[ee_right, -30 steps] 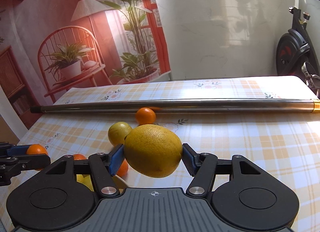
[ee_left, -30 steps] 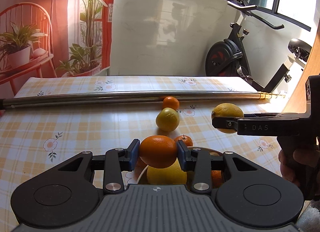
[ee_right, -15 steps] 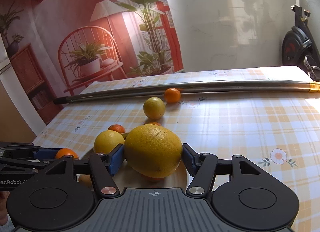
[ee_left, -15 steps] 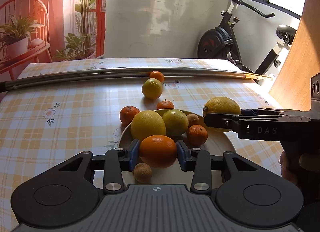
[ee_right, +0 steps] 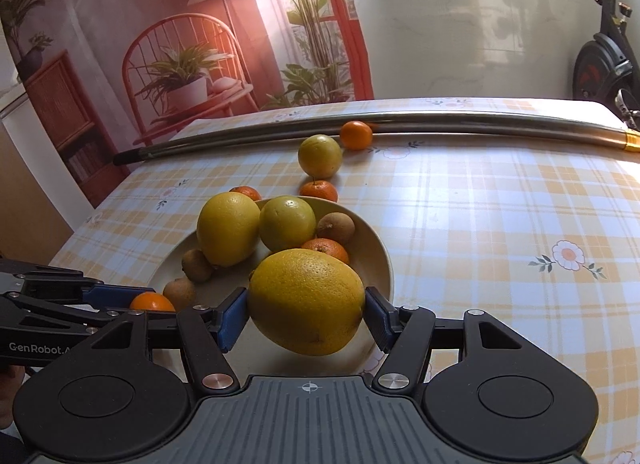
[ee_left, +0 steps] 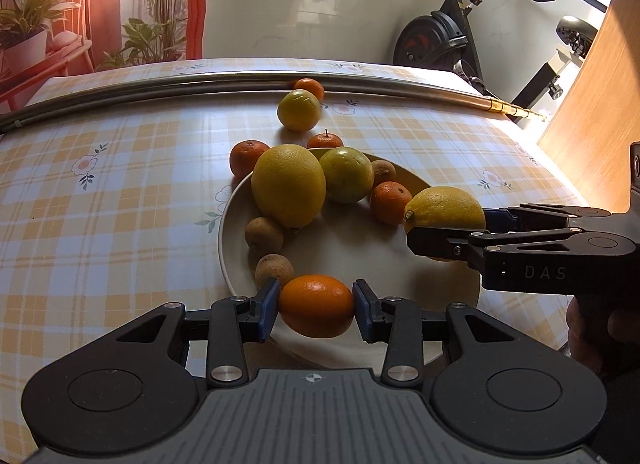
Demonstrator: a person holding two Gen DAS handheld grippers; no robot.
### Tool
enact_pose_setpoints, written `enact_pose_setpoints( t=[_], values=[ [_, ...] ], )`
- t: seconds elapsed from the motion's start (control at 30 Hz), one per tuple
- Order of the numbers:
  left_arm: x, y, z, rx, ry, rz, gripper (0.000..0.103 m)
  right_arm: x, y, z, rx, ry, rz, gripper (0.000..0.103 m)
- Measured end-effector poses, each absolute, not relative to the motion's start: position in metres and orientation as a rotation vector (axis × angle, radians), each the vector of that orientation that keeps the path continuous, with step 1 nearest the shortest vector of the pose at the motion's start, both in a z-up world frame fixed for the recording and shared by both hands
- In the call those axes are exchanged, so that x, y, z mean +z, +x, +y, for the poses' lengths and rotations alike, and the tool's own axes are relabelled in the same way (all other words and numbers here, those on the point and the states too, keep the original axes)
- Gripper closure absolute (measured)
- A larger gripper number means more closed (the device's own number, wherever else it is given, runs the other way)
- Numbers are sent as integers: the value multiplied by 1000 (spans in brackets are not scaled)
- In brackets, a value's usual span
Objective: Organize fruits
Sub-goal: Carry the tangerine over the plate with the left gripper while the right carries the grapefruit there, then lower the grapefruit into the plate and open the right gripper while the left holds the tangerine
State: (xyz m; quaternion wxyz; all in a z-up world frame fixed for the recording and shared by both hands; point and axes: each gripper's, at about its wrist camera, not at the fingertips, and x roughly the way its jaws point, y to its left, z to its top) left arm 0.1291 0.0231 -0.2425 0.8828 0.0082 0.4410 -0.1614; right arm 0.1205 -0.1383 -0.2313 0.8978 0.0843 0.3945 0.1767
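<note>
My left gripper (ee_left: 315, 305) is clamped on a small smooth orange (ee_left: 315, 304) over the near rim of the round cream plate (ee_left: 236, 220); my right gripper (ee_right: 306, 316) squeezes a large, heavy-looking yellow citrus (ee_right: 306, 300) across its middle, over the plate's right side. Both are firm and rounded, so they could roll when released.

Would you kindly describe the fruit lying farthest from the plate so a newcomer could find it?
Look to the long metal pole across the far side of the table. Resting against it is a small orange mandarin; the fruit beside it is larger and yellow-green.
</note>
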Motion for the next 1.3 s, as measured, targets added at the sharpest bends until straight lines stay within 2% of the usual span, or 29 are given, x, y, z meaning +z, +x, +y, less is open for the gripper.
enact_pose_setpoints(
  t=[0.73,1.07,1.1,1.2,1.3],
  values=[
    [-249,126,14,-288,111,873,60,-241,120,-129,359,92,818,46],
    [-250,122,15,-276,105,846,60,-233,117,-138,321,98,749,45],
    [-248,120,16,-268,103,834,60,-233,117,-136,315,87,744,44],
    [-246,120,19,-263,85,823,60,-233,116,-136,279,57,734,30],
    [-247,121,19,-262,88,821,60,-236,117,-141,275,95,742,29]
  ],
)
